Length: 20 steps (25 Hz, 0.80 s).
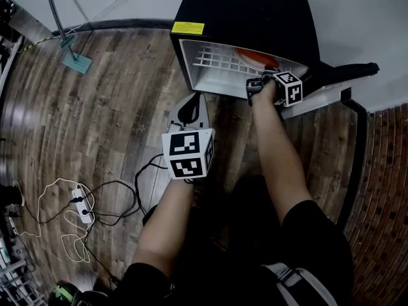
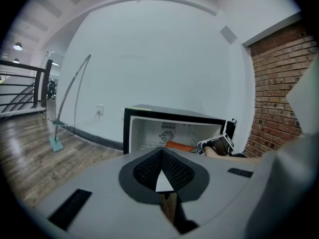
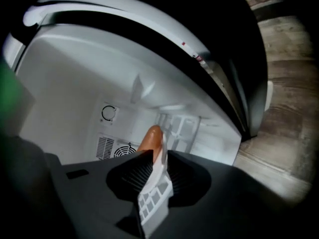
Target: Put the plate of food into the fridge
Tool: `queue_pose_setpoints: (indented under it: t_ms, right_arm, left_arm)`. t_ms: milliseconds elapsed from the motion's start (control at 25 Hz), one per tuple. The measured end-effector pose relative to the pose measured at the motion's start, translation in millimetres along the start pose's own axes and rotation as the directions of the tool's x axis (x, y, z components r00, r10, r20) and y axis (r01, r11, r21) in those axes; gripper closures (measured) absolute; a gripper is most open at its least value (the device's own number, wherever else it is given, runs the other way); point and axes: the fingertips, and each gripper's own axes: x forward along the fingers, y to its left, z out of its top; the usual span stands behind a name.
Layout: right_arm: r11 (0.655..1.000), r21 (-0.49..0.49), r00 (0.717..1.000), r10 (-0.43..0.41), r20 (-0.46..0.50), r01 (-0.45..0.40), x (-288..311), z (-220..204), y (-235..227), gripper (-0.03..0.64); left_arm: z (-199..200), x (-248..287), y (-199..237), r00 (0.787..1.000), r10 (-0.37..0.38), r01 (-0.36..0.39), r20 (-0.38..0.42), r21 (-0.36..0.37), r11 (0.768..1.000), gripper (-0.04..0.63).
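A mop (image 1: 75,60) and a power strip (image 1: 81,206) with looped cables lay on the wood floor (image 1: 115,113), well apart from the open black fridge (image 1: 248,11) by the wall. The right arm stretched forward, and the right gripper (image 1: 258,81) at the fridge's front edge pinched the rim of the orange plate (image 1: 255,58). The left gripper (image 1: 193,104) hung short of the fridge, jaws pressed together on nothing. The plate sat inside, over the right side of the wire shelf (image 1: 213,59).

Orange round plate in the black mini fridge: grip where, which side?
Near rim of the orange round plate, via the open front of the black mini fridge: it lies flat, only its thin edge fits the jaws. The right gripper grips there.
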Motion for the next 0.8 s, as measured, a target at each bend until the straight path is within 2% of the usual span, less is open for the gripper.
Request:
queue_pose_setpoints:
  t_ms: [80, 200, 280, 360, 440, 520, 560, 640, 720, 800]
  right_arm:
    - [0.998, -0.064, 1.000, -0.011, 0.022, 0.013, -6.6, 4.1, 1.5, 0.519]
    - [0.989, -0.151, 1.000, 0.003, 0.030, 0.001, -20.6, 4.7, 4.4, 0.520]
    - [0.982, -0.181, 0.999, 0.054, 0.000, -0.053, -32.3, -0.5, 8.0, 0.600]
    - [0.970, -0.205, 0.991, 0.123, -0.051, -0.131, -46.6, -8.0, 12.0, 0.603]
    - [0.934, -0.298, 0.980, 0.178, -0.090, -0.197, -64.3, -13.7, 17.3, 0.603]
    - [0.852, -0.459, 0.968, 0.222, -0.118, -0.251, -85.8, -19.8, 26.6, 0.603]
    - [0.792, -0.545, 0.961, 0.245, -0.131, -0.276, -97.6, -23.3, 32.8, 0.603]
    - [0.641, -0.700, 0.943, 0.295, -0.153, -0.314, -121.2, -29.7, 47.8, 0.603]
    - [0.494, -0.811, 0.932, 0.326, -0.161, -0.313, -142.2, -31.5, 60.8, 0.603]
    - [0.382, -0.876, 0.922, 0.353, -0.157, -0.295, -160.8, -31.7, 71.9, 0.603]
  left_arm:
    - [-1.0, 2.1, -2.8, 1.000, -0.004, 0.005, -0.003, 0.013, 1.000, 0.600]
    - [-1.3, 6.0, -7.1, 1.000, -0.016, 0.016, -0.009, 0.007, 1.000, 0.600]
    - [0.0, 9.6, -9.6, 1.000, -0.023, 0.023, -0.006, 0.003, 1.000, 0.600]
    - [-0.6, 13.9, -12.9, 1.000, -0.030, 0.030, -0.006, 0.013, 0.999, 0.600]
    - [-3.1, 19.1, -15.8, 0.999, -0.037, 0.038, -0.013, 0.031, 0.999, 0.600]
    - [-6.8, 25.1, -16.9, 0.999, -0.043, 0.044, -0.026, 0.041, 0.998, 0.600]
    - [-8.8, 28.1, -18.1, 0.998, -0.048, 0.049, -0.034, 0.041, 0.998, 0.600]
    - [-11.8, 33.9, -25.2, 0.996, -0.075, 0.077, -0.050, 0.035, 0.996, 0.600]
    - [-11.2, 38.5, -36.0, 0.992, -0.110, 0.112, -0.056, 0.027, 0.993, 0.600]
    - [-8.8, 40.9, -45.6, 0.990, -0.132, 0.134, -0.053, 0.028, 0.991, 0.600]
